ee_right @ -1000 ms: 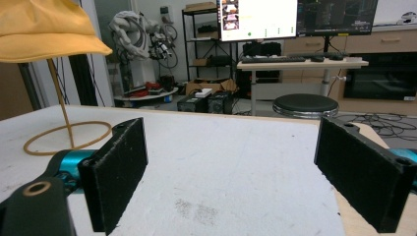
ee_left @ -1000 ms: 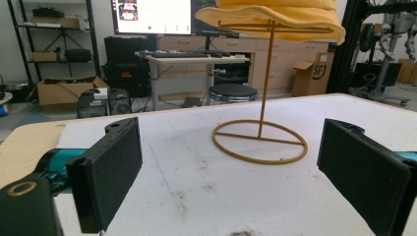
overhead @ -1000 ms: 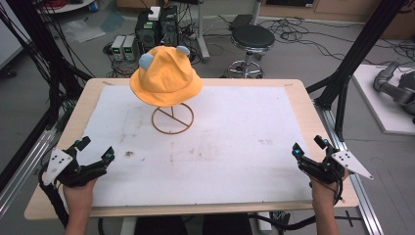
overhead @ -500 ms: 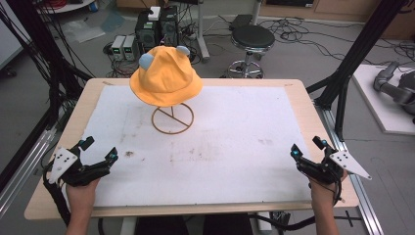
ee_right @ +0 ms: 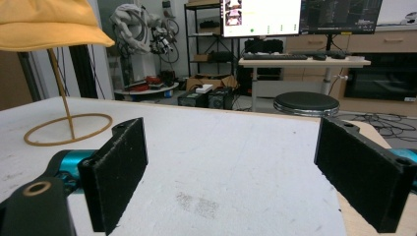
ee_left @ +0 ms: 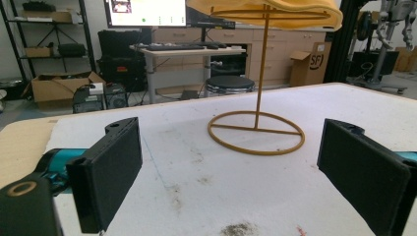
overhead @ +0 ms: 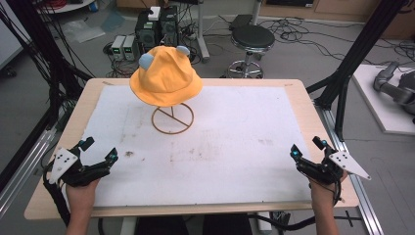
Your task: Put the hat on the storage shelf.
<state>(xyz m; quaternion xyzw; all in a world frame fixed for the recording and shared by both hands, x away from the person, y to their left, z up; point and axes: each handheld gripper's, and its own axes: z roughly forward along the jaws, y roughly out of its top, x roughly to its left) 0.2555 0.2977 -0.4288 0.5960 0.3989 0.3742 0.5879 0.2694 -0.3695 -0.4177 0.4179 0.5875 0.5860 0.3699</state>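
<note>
Yellow hat (overhead: 165, 78) sits on its wire stand (overhead: 172, 119) at the far left; left gripper (overhead: 99, 150) and right gripper (overhead: 307, 149) rest near, both spread wide and empty.

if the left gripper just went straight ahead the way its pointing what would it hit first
Probably the hat stand: its ring base lies on the table roughly between the open jaws of the left gripper. The yellow hat sits higher up. Depth is hard to judge.

Orange hat (overhead: 166, 78) with grey ears, gold stand (overhead: 172, 119), white mat (overhead: 235, 147).
</note>
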